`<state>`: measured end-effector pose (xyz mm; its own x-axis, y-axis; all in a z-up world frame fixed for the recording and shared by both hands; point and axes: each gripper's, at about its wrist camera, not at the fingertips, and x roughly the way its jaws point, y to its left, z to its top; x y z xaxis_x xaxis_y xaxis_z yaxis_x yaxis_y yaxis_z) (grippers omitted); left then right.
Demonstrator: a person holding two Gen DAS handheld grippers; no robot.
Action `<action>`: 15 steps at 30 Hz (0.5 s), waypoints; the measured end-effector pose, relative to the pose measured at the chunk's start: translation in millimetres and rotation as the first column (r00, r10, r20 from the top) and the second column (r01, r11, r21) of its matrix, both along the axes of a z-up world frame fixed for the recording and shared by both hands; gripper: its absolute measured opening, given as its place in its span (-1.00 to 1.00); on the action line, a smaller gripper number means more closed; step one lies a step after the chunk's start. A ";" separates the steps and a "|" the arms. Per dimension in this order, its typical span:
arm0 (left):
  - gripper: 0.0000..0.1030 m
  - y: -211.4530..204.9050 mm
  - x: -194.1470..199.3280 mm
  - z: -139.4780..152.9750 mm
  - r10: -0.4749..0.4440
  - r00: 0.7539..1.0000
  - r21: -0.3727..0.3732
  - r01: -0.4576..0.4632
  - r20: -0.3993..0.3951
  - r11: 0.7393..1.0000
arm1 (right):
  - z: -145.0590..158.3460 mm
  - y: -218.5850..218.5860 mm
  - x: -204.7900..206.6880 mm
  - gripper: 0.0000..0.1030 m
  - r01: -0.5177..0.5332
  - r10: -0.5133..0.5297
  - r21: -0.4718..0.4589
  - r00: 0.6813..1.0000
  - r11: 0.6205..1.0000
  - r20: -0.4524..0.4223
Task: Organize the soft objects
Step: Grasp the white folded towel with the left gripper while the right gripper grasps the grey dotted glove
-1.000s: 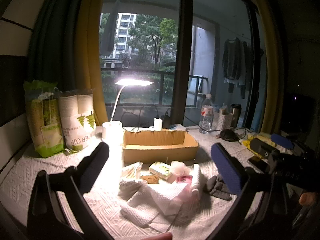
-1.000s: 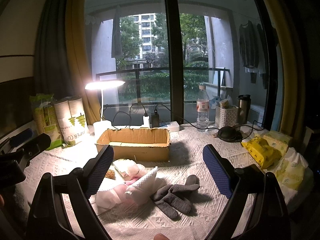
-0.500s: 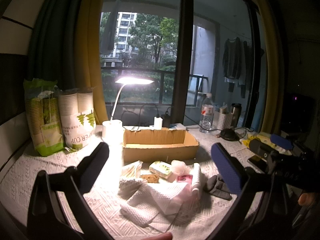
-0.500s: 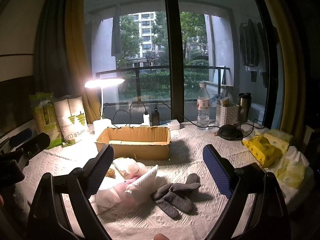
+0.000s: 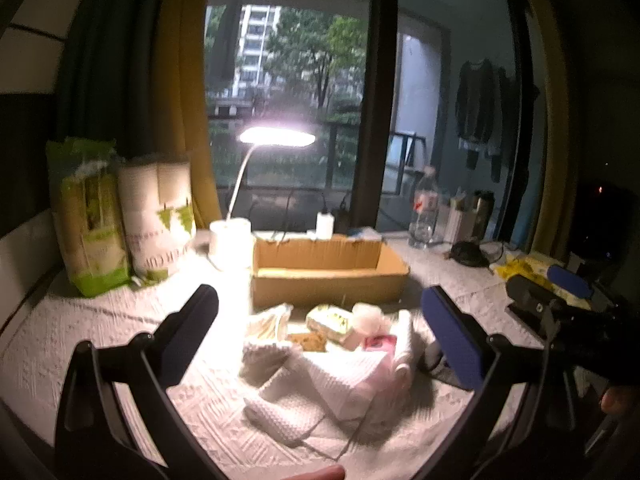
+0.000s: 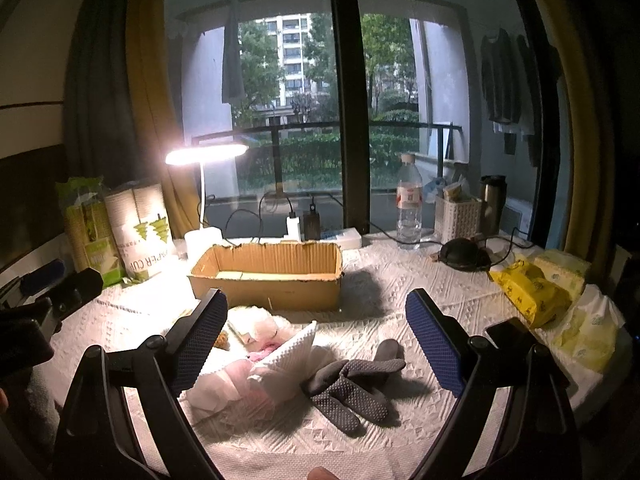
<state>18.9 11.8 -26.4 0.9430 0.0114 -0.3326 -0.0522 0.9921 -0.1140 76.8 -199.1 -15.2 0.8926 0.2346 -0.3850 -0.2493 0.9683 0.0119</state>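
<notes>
Little has shifted since a second ago: seen from the left wrist, the left gripper (image 5: pixel 320 328) hangs spread and empty, now blurred by slight motion, the heap of white cloths (image 5: pixel 320 364) between its jaws before the cardboard box (image 5: pixel 328 276). From the right wrist, the right gripper (image 6: pixel 318 340), likewise spread and empty, frames the grey gloves (image 6: pixel 352 380), lying lengthwise toward its right jaw, nearer this hand.

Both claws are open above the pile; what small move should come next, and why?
Probably lower the right claw onto the grey dotted gloves. They lie directly between its open fingers, apart from the white cloth pile, and the cardboard box behind stands open to receive them.
</notes>
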 end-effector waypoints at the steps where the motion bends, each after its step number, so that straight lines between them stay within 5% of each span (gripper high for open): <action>1: 0.99 -0.2 2.7 -2.5 0.000 1.000 -0.002 0.000 -0.013 1.000 | -2.8 0.3 2.5 0.80 0.001 -0.001 -0.005 1.000 1.000 -0.013; 15: 0.99 -6.0 59.0 -54.6 -0.003 0.963 0.016 0.007 -0.268 1.000 | -60.7 -11.4 55.9 0.80 0.028 -0.033 -0.020 0.971 0.999 -0.238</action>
<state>77.9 5.8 -81.0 0.8196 0.0148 -0.5727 -0.0737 0.9941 -0.0798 132.6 -210.5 -76.0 0.7814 0.2004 -0.5910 -0.2116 0.9760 0.0511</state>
